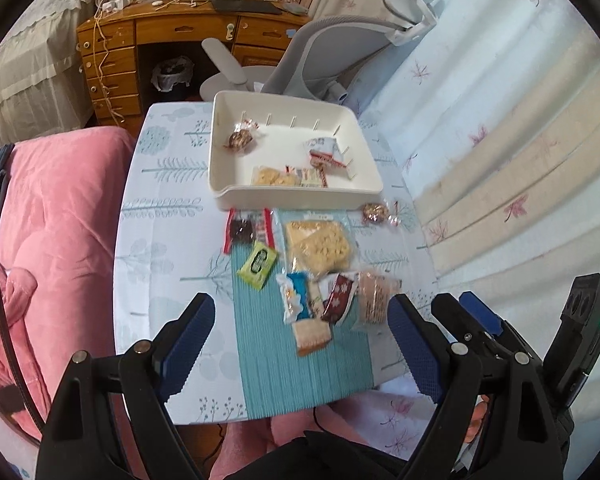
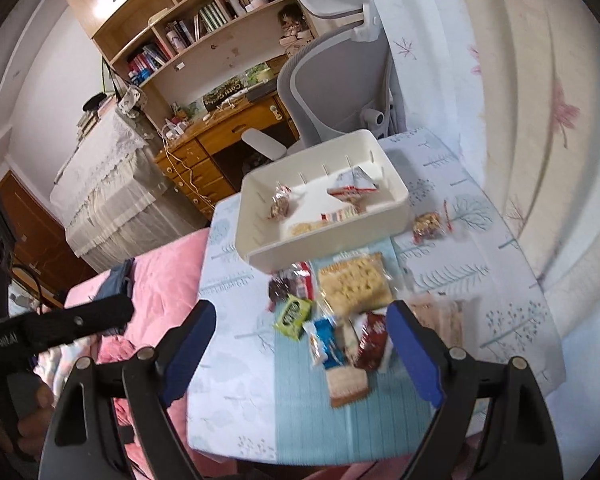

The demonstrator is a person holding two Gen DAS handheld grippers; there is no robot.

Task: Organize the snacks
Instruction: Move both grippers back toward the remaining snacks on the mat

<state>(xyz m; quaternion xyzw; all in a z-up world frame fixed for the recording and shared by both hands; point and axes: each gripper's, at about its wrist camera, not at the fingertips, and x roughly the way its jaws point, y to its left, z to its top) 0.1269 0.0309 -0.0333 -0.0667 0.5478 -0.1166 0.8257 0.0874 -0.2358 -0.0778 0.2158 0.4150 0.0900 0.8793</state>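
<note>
Left claw: spread wide, gripping nothing, raised over the near edge of the table.
Right claw: likewise spread and holding nothing, above the near end of the teal mat; in the left view it shows at the near right corner.
Red-edged dark snack: far left corner of the mat, just below the tray.
Green packet: just nearer than that snack, on the mat's left side.
Blue-and-white packet: mid-mat, overlapping a pale wafer pack.
Cracker bag: centre, near the tray's front wall.
Dark red packet: right of the blue one, touching it.
White tray: far half of the table, holding four wrapped snacks.
Loose round candy: on the cloth by the tray's near right corner.
</note>
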